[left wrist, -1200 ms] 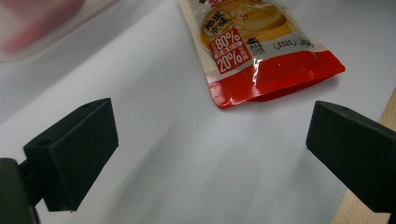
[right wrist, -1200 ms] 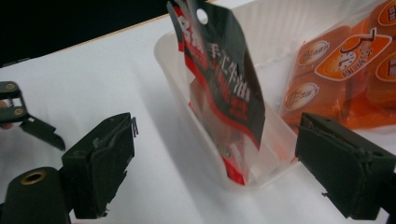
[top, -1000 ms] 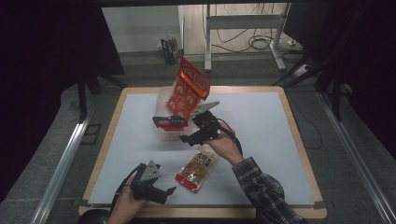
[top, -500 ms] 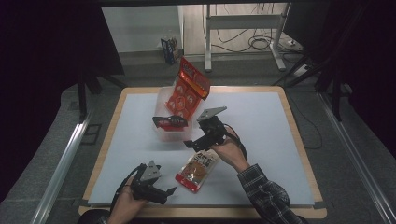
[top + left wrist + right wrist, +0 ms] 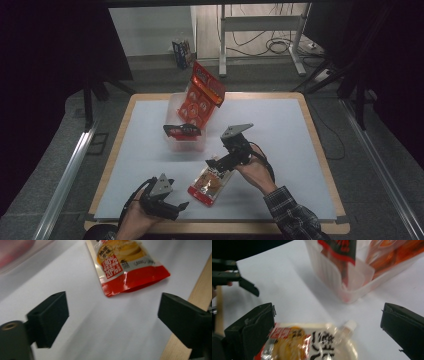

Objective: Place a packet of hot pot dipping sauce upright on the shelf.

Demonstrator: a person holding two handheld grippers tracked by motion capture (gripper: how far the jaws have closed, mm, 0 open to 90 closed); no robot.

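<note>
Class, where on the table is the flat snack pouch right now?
In the high view the snack pouch lies flat near the table's front edge, between the two grippers, just under the open right gripper and in front of the clear plastic bin.

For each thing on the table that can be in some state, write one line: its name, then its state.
Left gripper: open, holding nothing, near the table's front edge.
Right gripper: open, jaws either side of the pouch's top.
Snack pouch: lying flat on the table, spout end toward the bin.
Clear plastic bin: upright, holding packets.
Orange packet: standing tilted in the bin.
Dark red packet: in the bin's front part.
</note>
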